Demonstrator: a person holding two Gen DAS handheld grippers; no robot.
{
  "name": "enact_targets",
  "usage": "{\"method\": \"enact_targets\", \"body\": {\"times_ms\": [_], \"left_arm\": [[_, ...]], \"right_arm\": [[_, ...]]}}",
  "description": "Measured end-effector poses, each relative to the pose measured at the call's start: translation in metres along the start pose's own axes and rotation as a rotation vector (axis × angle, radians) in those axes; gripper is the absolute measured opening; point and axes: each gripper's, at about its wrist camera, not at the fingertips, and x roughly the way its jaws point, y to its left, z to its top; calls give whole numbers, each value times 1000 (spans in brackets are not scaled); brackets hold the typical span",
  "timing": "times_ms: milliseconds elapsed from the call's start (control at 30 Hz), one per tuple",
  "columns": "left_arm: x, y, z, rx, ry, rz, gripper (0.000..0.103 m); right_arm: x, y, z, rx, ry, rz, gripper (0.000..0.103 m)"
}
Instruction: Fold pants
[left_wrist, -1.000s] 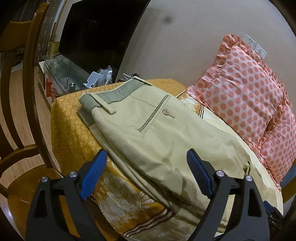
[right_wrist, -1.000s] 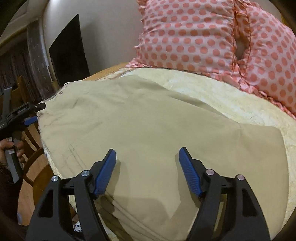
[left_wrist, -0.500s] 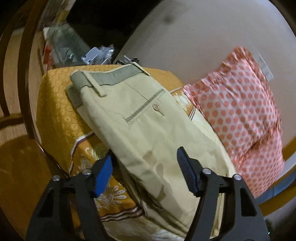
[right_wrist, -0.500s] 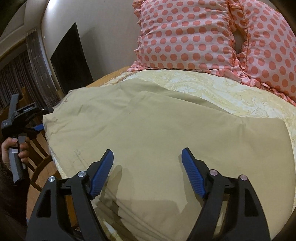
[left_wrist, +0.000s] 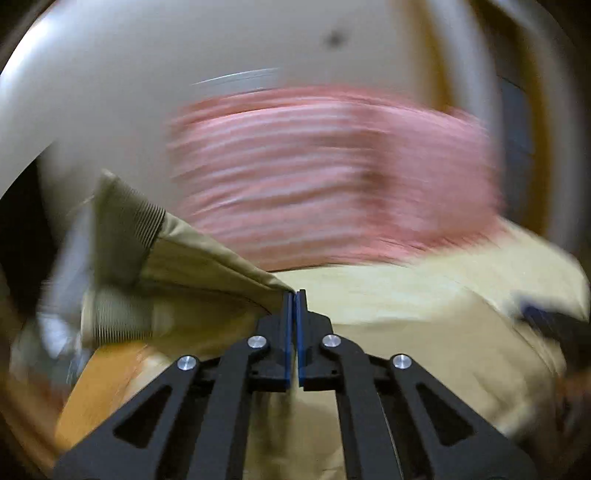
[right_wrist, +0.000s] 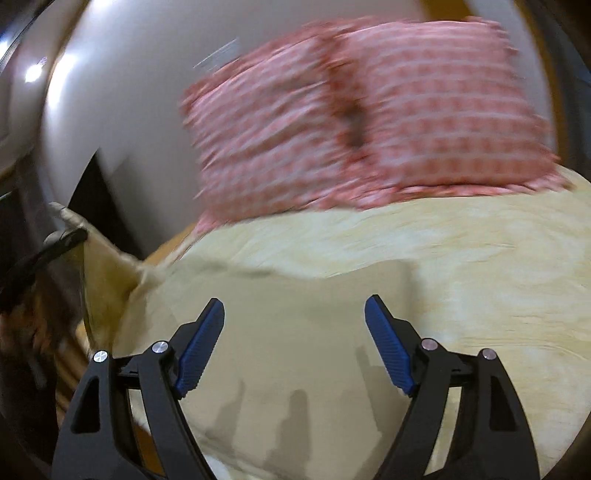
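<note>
Two claws: my left gripper (left_wrist: 294, 295) clamped on pants (left_wrist: 207, 273) edge ahead, lifting; right gripper (right_wrist: 294, 341) wide, empty, fabric below. Next: carry fold over.

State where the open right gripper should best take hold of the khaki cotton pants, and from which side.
Probably the near edge of the khaki cotton pants, entered from the front. The cloth lies flat under the open right gripper, while the left gripper pinches the lifted waistband end.
</note>
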Motion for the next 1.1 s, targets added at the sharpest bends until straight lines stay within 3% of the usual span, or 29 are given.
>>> {"method": "enact_targets", "body": {"times_ms": [33, 133, 233, 267, 333, 367, 467, 500, 533, 600, 700, 900, 1100], "left_arm": [[5, -41, -7, 111, 29, -109, 1], [25, -111, -49, 302, 172, -280, 1], [33, -143, -84, 414, 263, -375, 0], [27, -149, -91, 458, 216, -342, 0], [26, -148, -88, 444, 214, -362, 0], [28, -142, -83, 388, 217, -392, 0], [21, -135, -83, 372, 184, -419, 4], [12, -131, -86, 369, 164, -448, 13], [3, -127, -88, 352, 144, -475, 30], [-17, -114, -95, 304, 117, -488, 46], [-39, -83, -108, 204, 117, -451, 51], [-82, 13, -138, -80, 116, -292, 57], [-103, 46, -146, -136, 66, -143, 70]], "right_arm": [[-7, -13, 2, 46, -15, -7, 80], [-18, -41, 4, 152, -29, -5, 82], [-19, -65, 1, 246, -5, 7, 82], [-18, -69, 2, 266, 6, 13, 82], [-14, -66, 5, 268, 10, 55, 82], [-14, -58, 7, 237, 14, 94, 82], [-15, 10, 20, -60, 70, 259, 82], [-16, 29, 21, -138, 82, 285, 82], [-18, 45, 21, -207, 93, 311, 82], [-22, 74, 18, -330, 104, 368, 82], [-19, 99, 4, -434, 130, 431, 82], [-7, 152, -42, -579, 172, 553, 81], [2, 213, -99, -803, 150, 542, 80]]}}
